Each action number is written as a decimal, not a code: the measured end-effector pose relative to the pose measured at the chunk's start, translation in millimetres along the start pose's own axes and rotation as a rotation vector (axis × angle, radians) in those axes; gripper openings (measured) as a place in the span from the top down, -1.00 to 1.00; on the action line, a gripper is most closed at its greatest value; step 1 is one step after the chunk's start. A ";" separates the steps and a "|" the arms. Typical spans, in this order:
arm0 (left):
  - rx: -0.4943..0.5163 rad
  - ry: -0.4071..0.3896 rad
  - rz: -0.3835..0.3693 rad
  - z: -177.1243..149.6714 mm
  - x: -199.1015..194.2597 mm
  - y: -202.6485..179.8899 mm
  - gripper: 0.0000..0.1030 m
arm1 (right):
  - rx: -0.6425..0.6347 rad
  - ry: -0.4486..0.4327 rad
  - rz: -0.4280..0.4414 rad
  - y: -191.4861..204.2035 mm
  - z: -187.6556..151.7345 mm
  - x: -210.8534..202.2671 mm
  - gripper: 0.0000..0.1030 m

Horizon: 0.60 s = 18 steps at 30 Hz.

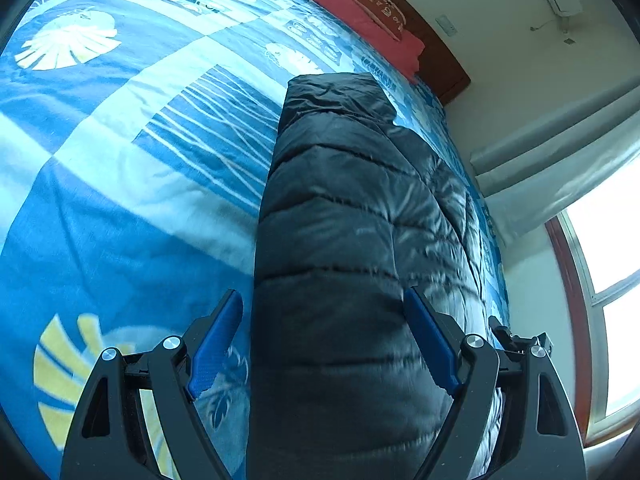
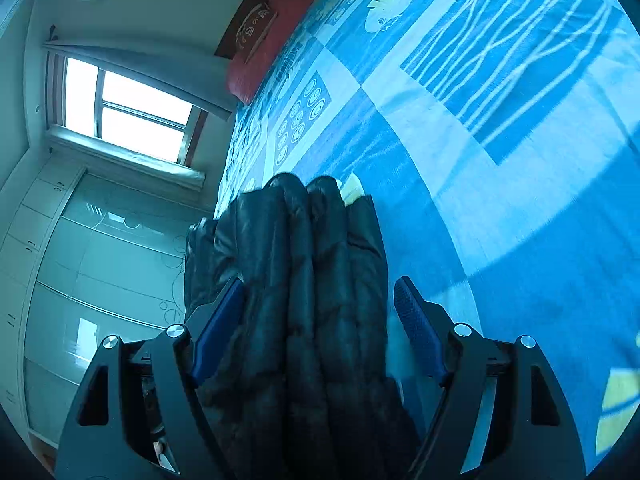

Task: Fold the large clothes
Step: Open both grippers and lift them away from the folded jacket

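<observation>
A black quilted puffer jacket lies folded in a long strip on the blue patterned bedspread. My left gripper is open, its blue pads standing either side of the jacket's near end. In the right wrist view the jacket shows as bunched layers between the blue pads of my right gripper, which is also open. The left pad touches the fabric; a gap shows at the right pad. The bedspread fills the right side.
A red pillow lies against the dark wooden headboard at the bed's far end. A bright window and curtain are right of the bed. The right wrist view shows the window and glossy wardrobe doors.
</observation>
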<state>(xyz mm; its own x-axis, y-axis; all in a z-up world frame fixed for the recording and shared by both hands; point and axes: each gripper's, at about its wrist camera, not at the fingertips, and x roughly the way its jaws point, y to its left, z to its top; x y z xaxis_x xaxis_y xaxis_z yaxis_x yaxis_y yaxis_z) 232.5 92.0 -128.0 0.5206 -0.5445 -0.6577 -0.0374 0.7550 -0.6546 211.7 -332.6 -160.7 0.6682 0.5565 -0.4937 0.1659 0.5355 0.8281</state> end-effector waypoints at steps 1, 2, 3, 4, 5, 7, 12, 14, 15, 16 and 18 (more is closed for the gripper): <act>-0.001 0.000 0.000 -3.7 -1.9 -0.7 -0.59 | 0.001 -0.001 0.000 -1.4 -3.7 -4.7 -0.49; -0.002 0.002 0.000 -6.8 -3.7 -0.9 -0.59 | 0.001 -0.002 0.001 -1.3 -6.1 -7.2 -0.49; -0.003 0.001 -0.002 -11.0 -6.5 -1.3 -0.59 | 0.000 -0.002 0.002 -0.2 -9.1 -9.5 -0.49; -0.002 0.000 -0.002 -14.6 -8.9 -1.6 -0.59 | -0.003 -0.001 -0.001 0.1 -13.7 -13.0 -0.49; 0.000 0.001 -0.002 -18.3 -11.3 -2.2 -0.59 | -0.006 0.002 -0.005 1.7 -17.0 -14.2 -0.49; 0.007 0.000 -0.003 -21.9 -13.0 -5.2 -0.59 | -0.010 0.004 -0.004 2.5 -24.9 -19.3 -0.49; 0.006 0.001 -0.009 -37.8 -23.2 -7.2 -0.59 | -0.009 0.008 0.012 2.5 -47.7 -35.3 -0.49; 0.006 -0.004 -0.013 -46.8 -30.9 -7.7 -0.59 | -0.011 0.001 0.017 3.8 -55.6 -42.6 -0.49; 0.009 -0.009 -0.013 -49.6 -33.5 -9.3 -0.59 | -0.014 -0.006 0.018 4.7 -59.6 -47.3 -0.49; 0.015 -0.015 -0.012 -53.3 -37.1 -10.6 -0.59 | -0.019 -0.012 0.019 6.3 -64.4 -52.5 -0.49; 0.028 -0.026 -0.004 -58.0 -42.3 -14.2 -0.59 | -0.037 -0.022 0.007 10.3 -71.6 -61.3 -0.49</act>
<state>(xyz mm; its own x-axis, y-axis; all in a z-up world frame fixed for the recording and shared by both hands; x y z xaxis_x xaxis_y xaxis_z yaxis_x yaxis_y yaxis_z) 161.5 83.2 -112.6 0.5429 -0.5382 -0.6446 -0.0112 0.7629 -0.6464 120.5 -315.7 -140.9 0.6851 0.5464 -0.4818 0.1348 0.5549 0.8209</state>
